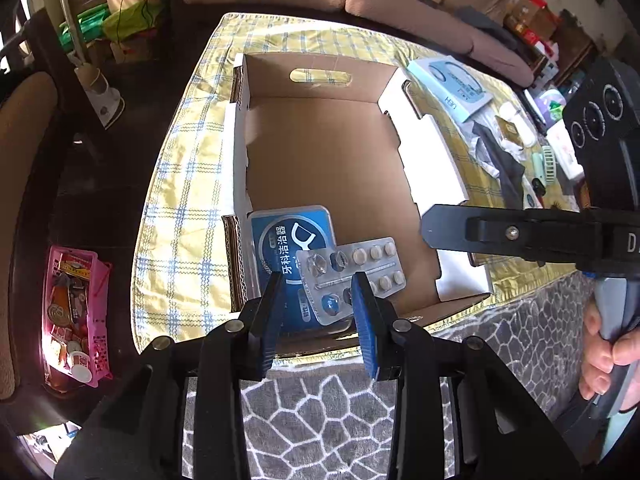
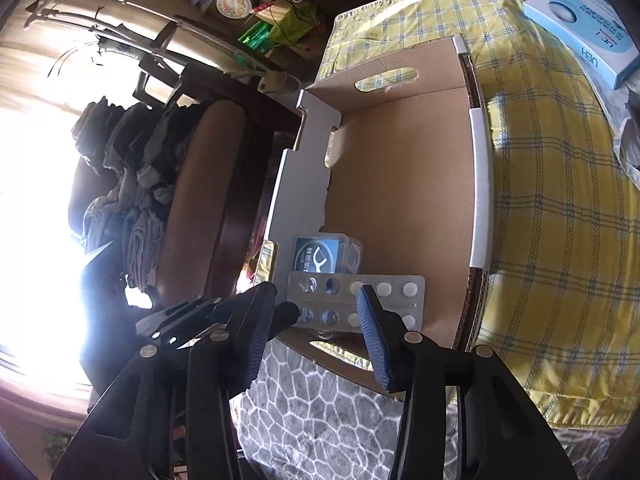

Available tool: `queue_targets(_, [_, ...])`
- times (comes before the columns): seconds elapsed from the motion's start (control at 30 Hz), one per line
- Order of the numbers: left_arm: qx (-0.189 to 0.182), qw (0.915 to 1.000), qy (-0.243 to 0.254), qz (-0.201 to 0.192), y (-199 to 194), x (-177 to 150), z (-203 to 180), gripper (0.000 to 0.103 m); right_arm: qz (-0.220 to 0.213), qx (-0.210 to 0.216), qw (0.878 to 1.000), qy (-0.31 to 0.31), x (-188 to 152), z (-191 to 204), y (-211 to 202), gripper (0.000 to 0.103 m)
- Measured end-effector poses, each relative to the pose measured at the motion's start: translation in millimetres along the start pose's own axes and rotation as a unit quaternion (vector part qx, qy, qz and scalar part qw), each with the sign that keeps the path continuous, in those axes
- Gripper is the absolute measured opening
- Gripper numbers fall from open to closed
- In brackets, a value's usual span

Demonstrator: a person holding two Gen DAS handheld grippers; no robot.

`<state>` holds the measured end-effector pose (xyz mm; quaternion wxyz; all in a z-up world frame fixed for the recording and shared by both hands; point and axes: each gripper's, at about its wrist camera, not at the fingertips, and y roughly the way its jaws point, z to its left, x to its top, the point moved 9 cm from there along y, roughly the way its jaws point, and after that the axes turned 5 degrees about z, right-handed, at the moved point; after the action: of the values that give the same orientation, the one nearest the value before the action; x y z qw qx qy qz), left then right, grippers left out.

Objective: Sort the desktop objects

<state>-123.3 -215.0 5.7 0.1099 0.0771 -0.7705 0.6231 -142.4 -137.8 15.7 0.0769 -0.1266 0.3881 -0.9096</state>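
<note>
Two items already lie in the near corner of the open cardboard box (image 1: 320,152): a blue dental floss pick case (image 1: 280,240) leaning against the near-left wall, and a silver pill blister pack (image 1: 356,272), some pockets already emptied, resting partly on top of it. The rest of the box floor is bare, so by my reading the sorting is at an early stage. Still outside the box, on the yellow plaid cloth (image 1: 180,184) to its right, are a light-blue product box (image 1: 452,88), a small mint-green handheld fan (image 1: 544,164) and a jumble of white and dark items that I cannot identify in this view. The left gripper (image 1: 318,312) hovers at the near rim of the box, pointing down toward the two deposited items; its blue-padded jaws stand apart with nothing between them, the blister pack only showing through the gap. The right gripper (image 2: 316,332) also hangs over the near edge of the box, angled in from the right side, its jaws likewise spread and empty; from the left wrist view its black body reaches across the right wall of the box, with the person's right hand (image 1: 608,356) wrapped around the grey handle. Neither tool touches an object, so the next piece probably has to be fetched from the pile on the cloth.
</note>
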Motion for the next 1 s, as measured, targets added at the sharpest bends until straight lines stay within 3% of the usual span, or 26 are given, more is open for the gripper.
queue_targets(0.27, [-0.025, 0.9996, -0.003, 0.010, 9.3, -0.8, -0.9, 0.030, 0.043, -0.055, 0.998, -0.006, -1.5, -9.0, 37.0, 0.040])
queue_targets(0.4, [-0.038, 0.9990, -0.005, 0.022, 17.3, -2.7, -2.7, 0.025, 0.043, -0.043, 0.998, 0.012, -4.3, -14.3, 41.3, 0.040])
queue_targets(0.47, [-0.053, 0.9982, -0.015, 0.025, 20.3, -3.7, -2.3, 0.017, 0.041, -0.031, 0.998, 0.022, -5.3, -15.8, 41.7, 0.039])
queue_targets(0.77, [-0.095, 0.9945, -0.037, 0.026, 24.1, -0.3, -11.7, 0.014, 0.030, -0.010, 0.999, 0.038, -3.1, -15.1, 33.8, 0.039])
queue_targets(0.9, [-0.117, 0.9919, -0.046, 0.018, 21.0, 5.1, -21.1, 0.011, 0.003, 0.013, 0.999, 0.047, 1.0, -11.6, 14.8, 0.039])
queue_targets(1.0, [-0.118, 0.9921, -0.043, 0.009, 15.9, 11.6, -27.4, 0.010, -0.019, 0.000, 1.000, 0.025, 4.1, -10.4, -10.7, 0.039])
